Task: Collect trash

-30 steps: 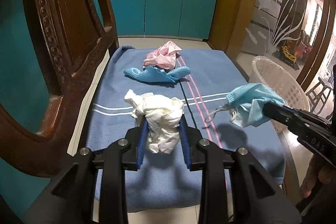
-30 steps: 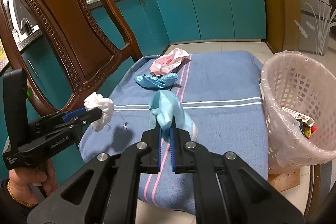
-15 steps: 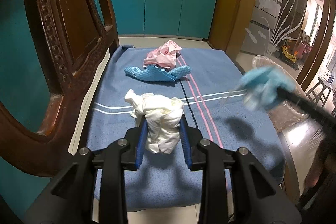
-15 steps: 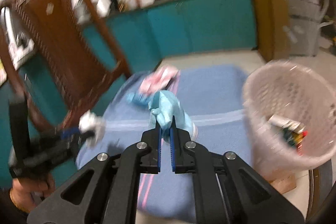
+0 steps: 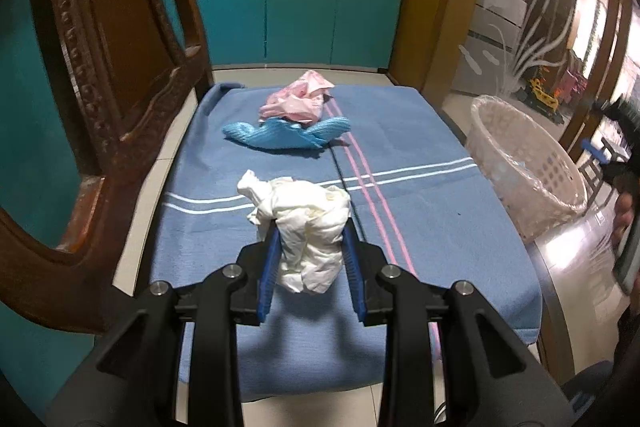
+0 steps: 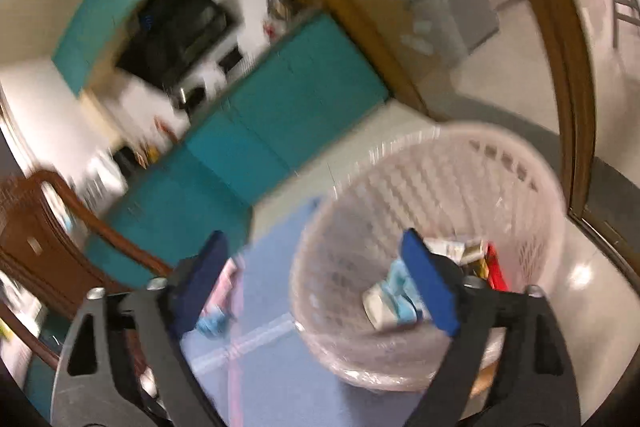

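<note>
My left gripper [image 5: 310, 247] is shut on a crumpled white tissue [image 5: 308, 223] and holds it above the blue cloth [image 5: 420, 187]. A pink wrapper [image 5: 298, 101] and a blue mesh cloth [image 5: 286, 135] lie further back on the cloth. My right gripper [image 6: 320, 267] is open and empty, tilted, over the white basket [image 6: 516, 183]. The light blue face mask [image 6: 400, 287] lies inside the basket among other trash. In the left wrist view the basket [image 5: 520, 167] stands to the right of the cloth, with the right gripper [image 5: 596, 151] above its far rim.
A carved wooden chair [image 5: 112, 75] stands close on the left. Teal cabinets [image 5: 296, 15] line the back wall. A wooden door frame [image 5: 448, 7] and a glass panel are at the right. The right wrist view is blurred.
My right gripper swung right from above the cloth to over the basket, opened, and let go of the face mask, which now lies in the basket. My left gripper has not moved.
</note>
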A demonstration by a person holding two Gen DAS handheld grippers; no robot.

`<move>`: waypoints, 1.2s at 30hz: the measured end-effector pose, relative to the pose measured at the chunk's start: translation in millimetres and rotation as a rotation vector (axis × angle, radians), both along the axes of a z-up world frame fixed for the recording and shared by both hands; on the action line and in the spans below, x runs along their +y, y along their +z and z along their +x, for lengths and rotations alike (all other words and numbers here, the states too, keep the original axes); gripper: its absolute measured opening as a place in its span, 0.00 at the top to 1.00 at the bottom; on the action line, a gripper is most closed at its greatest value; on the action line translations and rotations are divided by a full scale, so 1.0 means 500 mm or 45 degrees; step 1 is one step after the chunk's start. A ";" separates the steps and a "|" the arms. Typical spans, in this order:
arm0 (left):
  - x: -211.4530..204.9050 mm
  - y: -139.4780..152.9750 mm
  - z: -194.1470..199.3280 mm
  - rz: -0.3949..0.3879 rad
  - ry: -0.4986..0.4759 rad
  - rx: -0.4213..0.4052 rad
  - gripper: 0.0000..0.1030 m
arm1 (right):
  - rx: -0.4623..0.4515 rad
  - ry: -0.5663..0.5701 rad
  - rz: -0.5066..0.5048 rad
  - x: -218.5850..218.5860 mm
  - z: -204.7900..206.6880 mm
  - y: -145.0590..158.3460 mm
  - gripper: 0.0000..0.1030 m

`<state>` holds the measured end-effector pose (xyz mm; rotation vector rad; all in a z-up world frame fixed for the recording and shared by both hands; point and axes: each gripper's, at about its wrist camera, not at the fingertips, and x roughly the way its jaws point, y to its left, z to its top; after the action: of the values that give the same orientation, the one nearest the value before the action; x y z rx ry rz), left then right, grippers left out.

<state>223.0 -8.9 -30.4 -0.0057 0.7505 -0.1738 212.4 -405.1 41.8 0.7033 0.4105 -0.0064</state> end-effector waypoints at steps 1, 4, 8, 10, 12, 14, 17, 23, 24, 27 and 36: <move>-0.010 0.002 -0.003 -0.005 -0.021 -0.001 0.70 | -0.044 -0.047 0.011 -0.005 -0.019 0.008 0.05; -0.066 0.012 -0.009 -0.030 -0.124 0.014 0.69 | -0.112 -0.177 0.055 -0.035 -0.056 0.018 0.05; -0.181 0.041 0.010 -0.102 -0.289 0.052 0.69 | -0.116 -0.294 0.147 -0.073 -0.075 0.004 0.05; -0.272 0.073 0.037 -0.127 -0.392 0.046 0.69 | -0.119 -0.325 0.170 -0.083 -0.083 0.001 0.05; -0.368 0.117 0.075 -0.152 -0.476 0.012 0.64 | -0.132 -0.347 0.170 -0.087 -0.091 0.003 0.05; -0.452 0.148 0.118 -0.170 -0.538 0.012 0.46 | -0.140 -0.341 0.163 -0.092 -0.095 0.005 0.05; -0.533 0.153 0.165 -0.019 -0.497 0.013 0.14 | -0.132 -0.318 0.129 -0.083 -0.090 0.006 0.05; -0.378 0.109 0.115 -0.036 -0.296 -0.012 0.14 | -0.089 -0.186 -0.004 -0.031 -0.060 0.018 0.05; -0.324 0.096 0.095 -0.015 -0.238 -0.027 0.14 | -0.068 -0.138 -0.037 -0.009 -0.049 0.019 0.05; -0.168 0.060 0.041 0.015 -0.073 -0.022 0.13 | 0.010 0.071 -0.180 0.090 -0.011 0.018 0.05; 0.049 0.006 -0.017 -0.063 0.144 0.003 0.10 | 0.116 0.540 -0.553 0.378 0.015 -0.028 0.05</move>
<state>214.4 15.8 -27.3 -0.0955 0.7456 -0.0848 220.1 -216.1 27.5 0.1796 0.6170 0.2664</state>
